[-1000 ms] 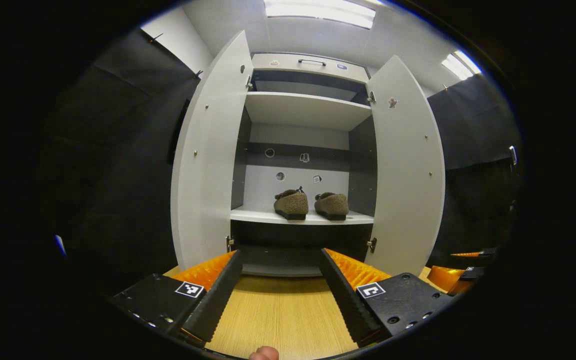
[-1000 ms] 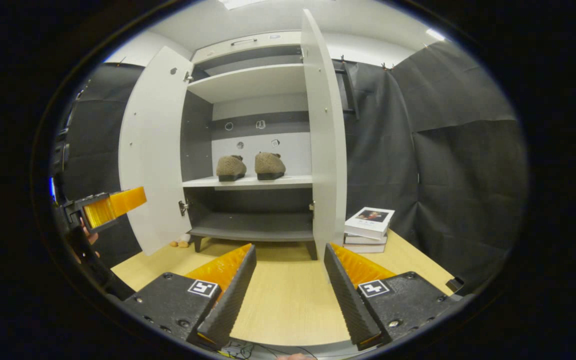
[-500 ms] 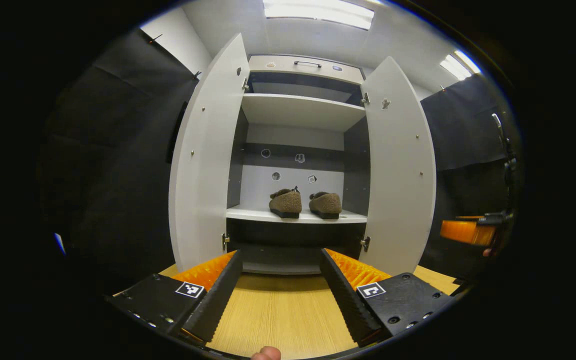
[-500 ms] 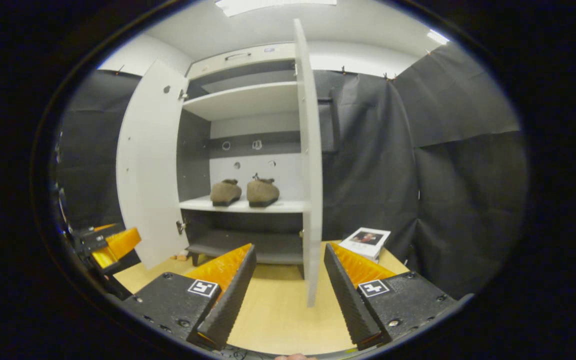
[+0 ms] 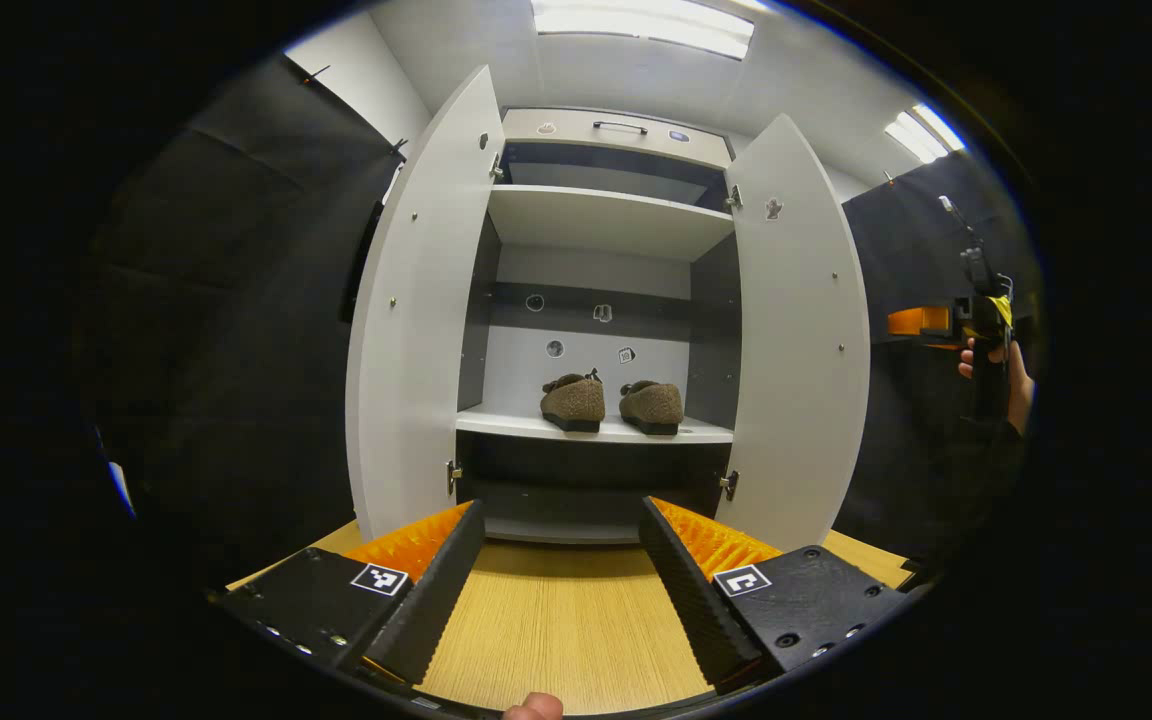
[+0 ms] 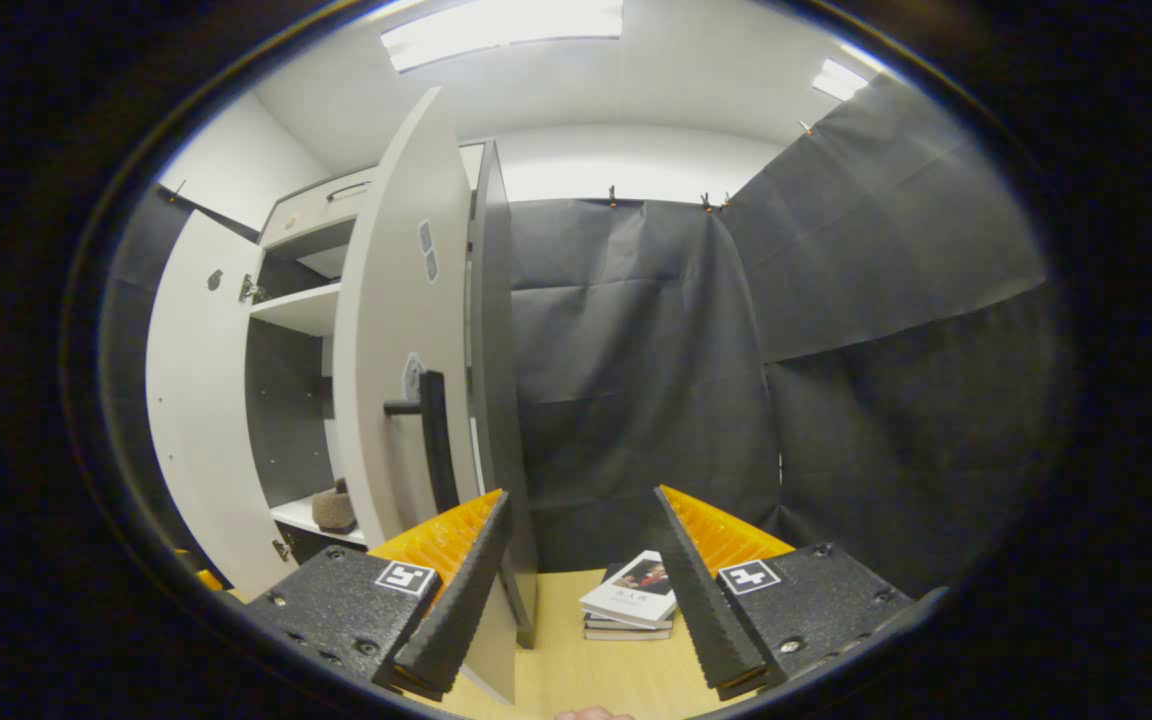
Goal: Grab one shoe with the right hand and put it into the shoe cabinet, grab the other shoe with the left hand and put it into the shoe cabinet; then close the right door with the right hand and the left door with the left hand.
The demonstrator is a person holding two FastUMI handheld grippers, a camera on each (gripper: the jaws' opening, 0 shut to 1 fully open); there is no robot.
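Two brown shoes (image 5: 611,402) are being shown side by side on one shelf (image 5: 591,429) of a single shoe cabinet (image 5: 601,215), whose two doors (image 5: 416,310) are being seen open. Three books (image 6: 631,606) are being counted in one stack.

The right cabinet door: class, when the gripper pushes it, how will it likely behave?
The right door looks like a flat rigid panel, so it should probably swing rather than bend. Hinges along one edge suggest a fixed arc. Its bar handle sticks out, so a push there could slip off.
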